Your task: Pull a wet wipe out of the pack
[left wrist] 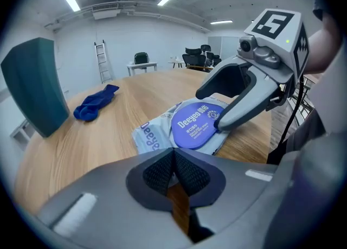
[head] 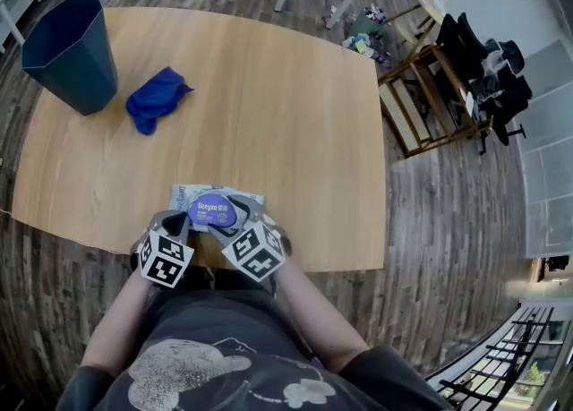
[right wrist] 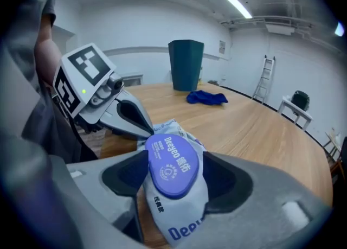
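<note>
While your bench (head: pixel 269 87) carries the bin (head: pixel 70 51) and cloth (head: pixel 154 100) at its far left, the pack (head: pixel 215 208) lies at the near edge. It sits between your right gripper's (right wrist: pixel 173 174) spread fingers. Your left gripper (left wrist: pixel 173 158), fingers closed and empty, is just beside it.

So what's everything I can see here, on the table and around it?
Table: one, light wood, middle of the room.
Wipe pack: one, pale with a purple lid, at the table's near edge.
Cloth: one, blue, crumpled on the table's far left.
Bin: one, dark teal, at the table's far left corner.
Rack: one, wooden, on the floor to the right.
Office chairs: a few, black, beyond the rack.
Ladder: one, pale, by the far wall.
Left gripper: one, grey, jaws together and empty, beside the pack.
Right gripper: one, grey, jaws apart over the pack.
</note>
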### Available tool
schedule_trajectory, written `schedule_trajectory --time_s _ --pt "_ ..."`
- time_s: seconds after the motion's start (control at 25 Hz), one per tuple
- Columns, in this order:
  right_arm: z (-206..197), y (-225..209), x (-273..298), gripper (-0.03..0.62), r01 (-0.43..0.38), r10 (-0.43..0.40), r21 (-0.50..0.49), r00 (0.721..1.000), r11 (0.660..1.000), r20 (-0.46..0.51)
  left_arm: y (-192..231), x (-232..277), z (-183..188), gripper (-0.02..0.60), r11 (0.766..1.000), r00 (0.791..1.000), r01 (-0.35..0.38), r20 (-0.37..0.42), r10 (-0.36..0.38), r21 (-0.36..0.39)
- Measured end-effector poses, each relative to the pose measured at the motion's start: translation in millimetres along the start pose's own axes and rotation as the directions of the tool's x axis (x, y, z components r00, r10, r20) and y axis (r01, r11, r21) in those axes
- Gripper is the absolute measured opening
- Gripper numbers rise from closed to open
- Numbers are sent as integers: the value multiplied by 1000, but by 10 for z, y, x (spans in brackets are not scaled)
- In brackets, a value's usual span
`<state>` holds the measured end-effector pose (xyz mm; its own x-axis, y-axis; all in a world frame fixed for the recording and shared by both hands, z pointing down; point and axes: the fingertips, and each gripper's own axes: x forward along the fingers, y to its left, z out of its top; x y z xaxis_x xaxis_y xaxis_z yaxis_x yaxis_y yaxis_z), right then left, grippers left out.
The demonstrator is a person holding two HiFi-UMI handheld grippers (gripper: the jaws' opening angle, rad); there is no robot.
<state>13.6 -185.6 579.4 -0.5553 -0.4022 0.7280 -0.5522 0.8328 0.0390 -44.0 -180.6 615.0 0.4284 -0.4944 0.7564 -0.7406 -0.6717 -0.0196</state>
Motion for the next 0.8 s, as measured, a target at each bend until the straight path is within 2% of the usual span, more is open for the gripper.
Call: schedule_trajectory --time_s 0.12,0.28,0.52,0.8 --pt "-57 59 117 328 -45 42 -59 998 997 -54 3 10 3 18 1000 1000 17 -7 -17 -6" --pt "-62 74 214 330 -55 47 -105 996 993 -73 -2 13 2 17 999 1000 30 -6 -30 -19" --pt "-84 67 251 333 -50 44 -106 998 993 -53 -4 31 -20 17 999 999 38 -8 -38 -35" --pt "-91 55 269 325 -116 110 -62 989 991 -95 -5 42 -31 17 998 999 50 -6 -50 -28"
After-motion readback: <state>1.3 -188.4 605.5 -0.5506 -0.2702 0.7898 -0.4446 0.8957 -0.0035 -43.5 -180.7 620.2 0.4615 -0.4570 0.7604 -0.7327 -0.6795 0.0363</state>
